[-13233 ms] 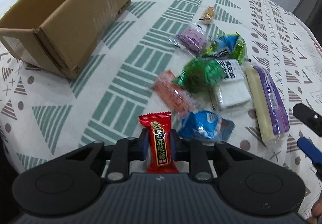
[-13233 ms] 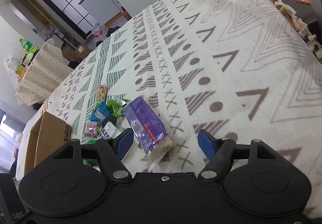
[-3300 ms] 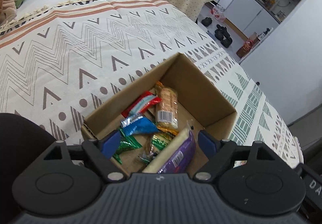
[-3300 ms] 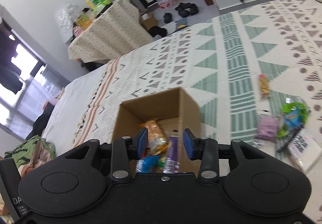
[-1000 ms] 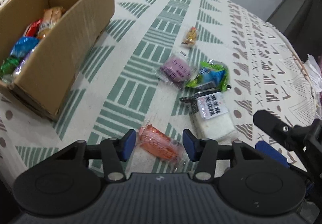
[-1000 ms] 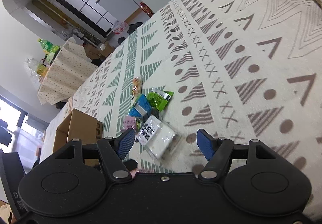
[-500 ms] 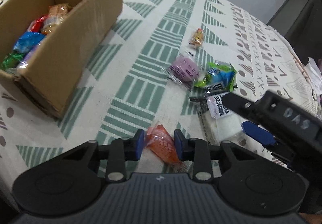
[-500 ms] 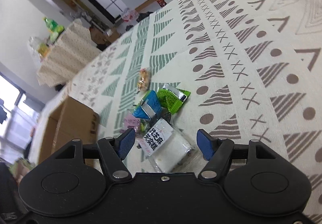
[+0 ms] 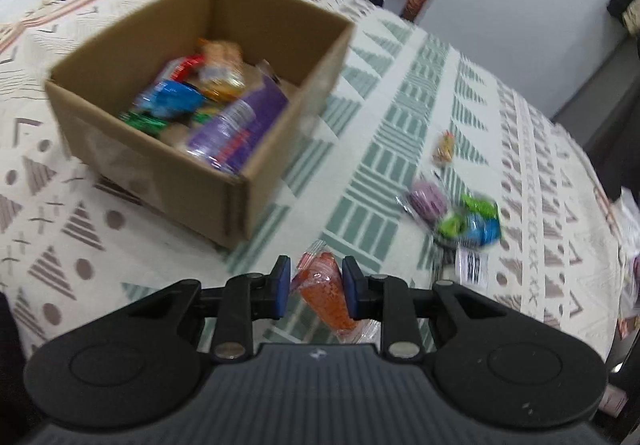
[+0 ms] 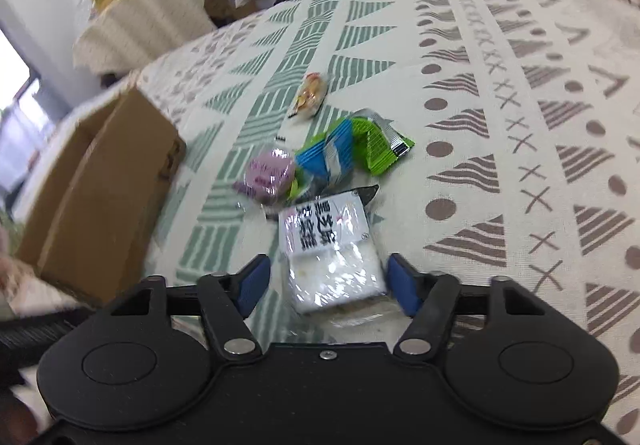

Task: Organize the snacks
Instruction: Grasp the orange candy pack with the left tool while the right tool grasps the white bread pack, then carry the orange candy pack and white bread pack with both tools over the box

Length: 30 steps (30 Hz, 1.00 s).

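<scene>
On the patterned cloth (image 10: 520,93), between the box and the loose snacks, two pick-ups are going on at once. The left gripper (image 9: 316,287) has its jaws nearly shut and closing on the orange snack pack (image 9: 326,295), which sits pinched between the blue pads. The cardboard box (image 9: 240,197) is just ahead and to the left, with several snacks already inside, like a purple pack (image 9: 240,125) and a blue one (image 9: 170,99).

The right gripper (image 10: 328,281) has its jaws about half open and closing around the white snack pack (image 10: 332,249). The pack lies between the pads, but they do not seem to press on it yet.

I think the next move is to carry the orange pack over the box and let it drop in, then squeeze and lift the white one.

The orange pack is small, clear-wrapped and crinkly. The white pack is a soft, shiny block with black writing on its label. Three more snacks lie past it: a pink one (image 10: 268,173), a blue and green one (image 10: 352,145) and a small yellow one (image 10: 308,97)
</scene>
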Each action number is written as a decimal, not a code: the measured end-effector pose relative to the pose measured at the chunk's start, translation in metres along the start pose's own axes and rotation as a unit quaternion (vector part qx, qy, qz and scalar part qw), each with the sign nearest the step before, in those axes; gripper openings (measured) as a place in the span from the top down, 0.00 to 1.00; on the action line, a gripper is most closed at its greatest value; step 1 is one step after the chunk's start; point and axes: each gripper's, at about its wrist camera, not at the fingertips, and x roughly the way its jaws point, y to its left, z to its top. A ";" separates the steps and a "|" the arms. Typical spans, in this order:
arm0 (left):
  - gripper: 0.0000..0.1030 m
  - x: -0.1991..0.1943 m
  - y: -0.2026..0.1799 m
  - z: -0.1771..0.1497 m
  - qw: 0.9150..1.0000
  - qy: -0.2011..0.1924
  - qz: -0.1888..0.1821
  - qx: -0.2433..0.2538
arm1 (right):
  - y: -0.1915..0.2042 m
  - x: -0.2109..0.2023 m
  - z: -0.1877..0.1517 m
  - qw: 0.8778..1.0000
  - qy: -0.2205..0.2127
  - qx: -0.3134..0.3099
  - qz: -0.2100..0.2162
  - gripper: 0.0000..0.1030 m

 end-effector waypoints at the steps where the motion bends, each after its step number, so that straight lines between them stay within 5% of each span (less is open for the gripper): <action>1: 0.75 -0.005 0.001 0.001 1.000 -0.006 -0.001 -0.003 | 0.001 -0.002 -0.002 1.000 0.001 -0.006 -0.002 0.52; 12: 0.75 -0.044 0.000 0.012 0.997 -0.065 -0.047 0.014 | 0.005 -0.042 -0.004 0.999 -0.022 0.027 0.009 0.56; 30: 0.75 -0.086 0.026 0.039 0.987 -0.102 -0.122 -0.008 | 0.058 -0.130 -0.003 0.994 -0.100 0.051 -0.003 0.56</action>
